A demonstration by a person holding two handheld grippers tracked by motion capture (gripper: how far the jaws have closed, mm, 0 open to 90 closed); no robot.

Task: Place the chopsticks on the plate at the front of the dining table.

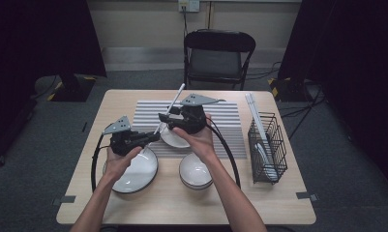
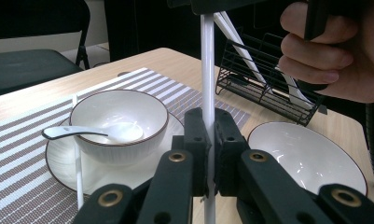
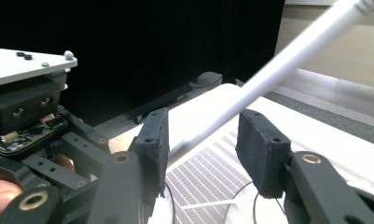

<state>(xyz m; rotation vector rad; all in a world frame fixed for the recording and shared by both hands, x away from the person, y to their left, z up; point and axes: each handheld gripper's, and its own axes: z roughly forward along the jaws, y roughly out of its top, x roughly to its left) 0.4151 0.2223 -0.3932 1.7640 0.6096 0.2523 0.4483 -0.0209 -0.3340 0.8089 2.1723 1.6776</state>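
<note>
My left gripper [image 1: 152, 137] is shut on the lower end of a white chopstick [image 1: 174, 104], which slants up and away over the striped placemat [image 1: 225, 121]. In the left gripper view the chopstick [image 2: 207, 70] stands upright, pinched between the two black pads of my left gripper [image 2: 208, 144]. My right gripper [image 1: 165, 119] is open around the same chopstick higher up. In the right gripper view the chopstick [image 3: 273, 74] crosses the gap of my right gripper [image 3: 203, 144] without being squeezed by both pads.
A bowl [image 2: 119, 114] with a white spoon [image 2: 82, 133] sits on a saucer [image 2: 58, 161], and a second chopstick [image 2: 77, 158] lies across it. An empty bowl [image 1: 195, 170], a plate [image 1: 136, 176], and a black wire rack [image 1: 266, 145] with utensils at the right stand on the table.
</note>
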